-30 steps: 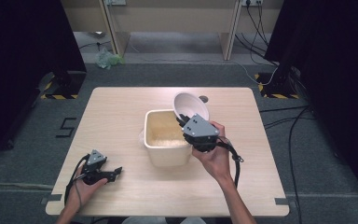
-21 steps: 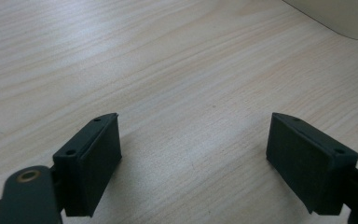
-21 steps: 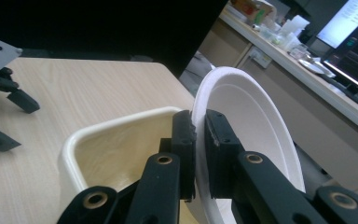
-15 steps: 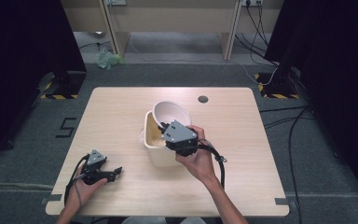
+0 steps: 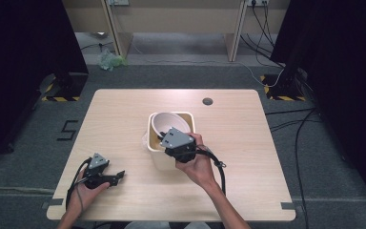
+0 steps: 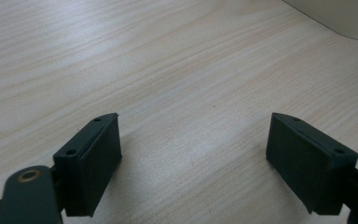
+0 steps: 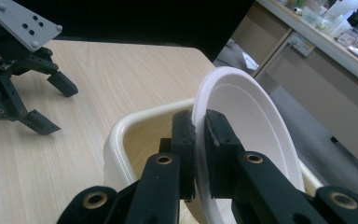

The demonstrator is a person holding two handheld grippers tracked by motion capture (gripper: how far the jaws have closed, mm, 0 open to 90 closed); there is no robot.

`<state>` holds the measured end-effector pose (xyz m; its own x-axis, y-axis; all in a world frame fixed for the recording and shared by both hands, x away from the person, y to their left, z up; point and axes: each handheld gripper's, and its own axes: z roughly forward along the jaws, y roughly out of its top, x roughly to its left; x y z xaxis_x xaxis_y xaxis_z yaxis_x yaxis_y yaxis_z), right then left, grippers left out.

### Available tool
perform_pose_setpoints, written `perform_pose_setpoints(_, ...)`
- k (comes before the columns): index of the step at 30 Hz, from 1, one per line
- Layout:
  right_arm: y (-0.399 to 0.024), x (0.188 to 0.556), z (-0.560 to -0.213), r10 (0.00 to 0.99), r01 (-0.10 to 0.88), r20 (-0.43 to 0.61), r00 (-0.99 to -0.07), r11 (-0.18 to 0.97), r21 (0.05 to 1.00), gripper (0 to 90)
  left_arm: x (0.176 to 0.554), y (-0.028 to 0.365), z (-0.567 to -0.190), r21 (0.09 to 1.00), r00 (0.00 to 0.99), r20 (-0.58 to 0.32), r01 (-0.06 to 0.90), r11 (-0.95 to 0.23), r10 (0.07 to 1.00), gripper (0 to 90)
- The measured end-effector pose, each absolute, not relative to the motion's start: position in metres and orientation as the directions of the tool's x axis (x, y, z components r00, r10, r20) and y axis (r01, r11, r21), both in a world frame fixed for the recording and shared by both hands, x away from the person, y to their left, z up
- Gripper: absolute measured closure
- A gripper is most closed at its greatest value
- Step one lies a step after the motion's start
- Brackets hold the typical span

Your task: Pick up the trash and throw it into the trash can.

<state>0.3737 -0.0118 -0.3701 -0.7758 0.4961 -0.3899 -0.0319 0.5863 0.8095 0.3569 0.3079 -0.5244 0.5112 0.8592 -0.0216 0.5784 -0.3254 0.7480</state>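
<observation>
A white bowl (image 5: 169,123) is tilted on edge inside a cream square tub (image 5: 153,148) at the table's middle. My right gripper (image 5: 162,139) is shut on the bowl's near rim. In the right gripper view the two jaws pinch the thin rim of the bowl (image 7: 247,116) above the tub (image 7: 121,135), my right gripper (image 7: 200,119) pointing along it. My left gripper (image 5: 119,176) rests open on the table at the front left, well apart from the tub. Bare wood lies between the spread jaws of my left gripper (image 6: 193,140). The left gripper (image 7: 56,105) also shows beyond the tub.
The light wooden table (image 5: 248,138) has a small dark round hole (image 5: 208,101) near its back edge. A corner of the tub (image 6: 335,18) shows ahead of the left jaws. Dark cabinets flank the table on both sides.
My right gripper has carried the bowl from above the tub's back right corner leftward and down into the tub. The left gripper has stayed in place.
</observation>
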Motion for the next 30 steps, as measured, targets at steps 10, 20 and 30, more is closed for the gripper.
perform_pose_setpoints(10,-0.014,0.378,-0.375,0.526,0.041,-0.291,-0.799,0.531,0.846,59.5,0.357,0.308,-0.524,0.749,0.510,-0.023,0.579,-0.323,0.860,17.1)
perform_pose_setpoints(20,-0.032,0.381,-0.370,0.601,0.114,-0.249,-0.759,0.499,0.859,46.7,0.357,0.308,-0.525,0.749,0.510,-0.023,0.578,-0.323,0.860,17.1)
perform_pose_setpoints(30,-0.051,0.385,-0.371,0.666,0.176,-0.212,-0.715,0.465,0.867,39.8,0.357,0.308,-0.524,0.748,0.511,-0.021,0.578,-0.325,0.860,17.2)
